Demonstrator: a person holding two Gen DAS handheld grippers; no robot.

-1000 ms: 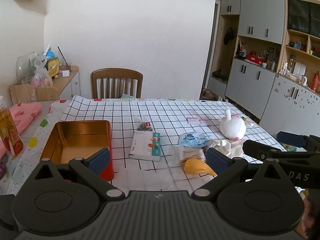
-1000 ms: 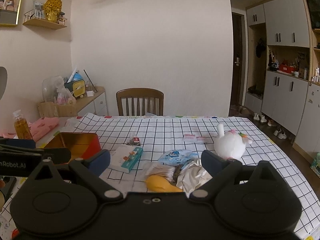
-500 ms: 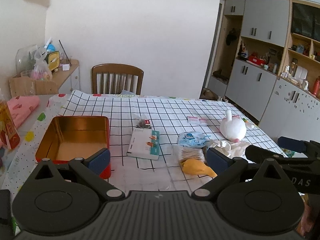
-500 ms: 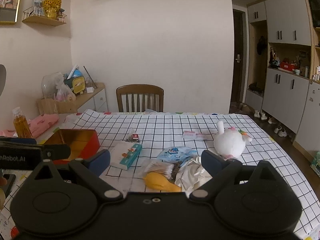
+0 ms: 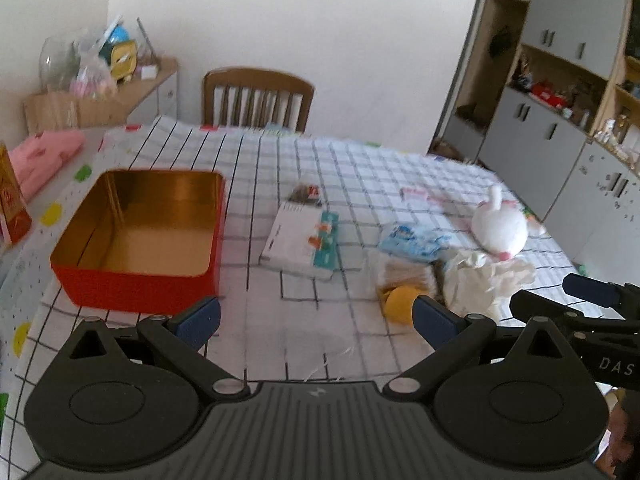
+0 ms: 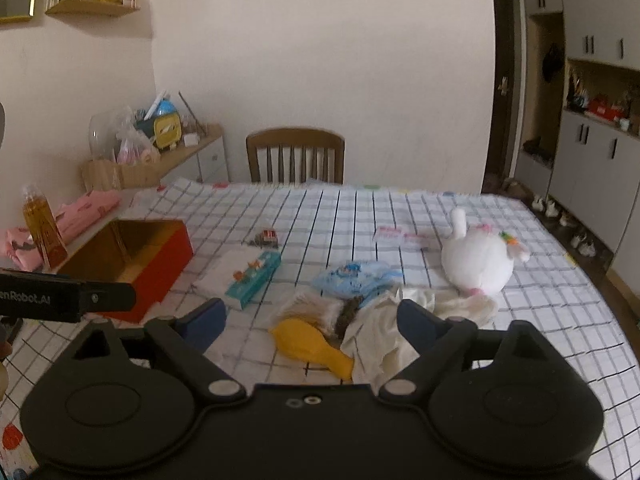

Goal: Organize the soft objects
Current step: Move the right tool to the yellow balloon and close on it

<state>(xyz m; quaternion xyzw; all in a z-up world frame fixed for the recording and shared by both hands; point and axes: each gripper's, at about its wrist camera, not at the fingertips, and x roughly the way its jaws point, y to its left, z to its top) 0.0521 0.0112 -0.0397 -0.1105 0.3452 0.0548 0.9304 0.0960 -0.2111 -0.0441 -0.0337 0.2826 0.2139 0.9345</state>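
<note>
Two grippers hang over the table: left gripper (image 5: 316, 316) wide open, empty; right gripper (image 6: 310, 320) closing, nothing between its jaws. Just ahead lies the crumpled white cloth (image 6: 380, 328), light, floppy; pinch a raised fold.

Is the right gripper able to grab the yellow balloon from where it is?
Probably yes. The balloon lies bare on the cloth just ahead of the right gripper, whose closing jaws hold nothing.
</note>
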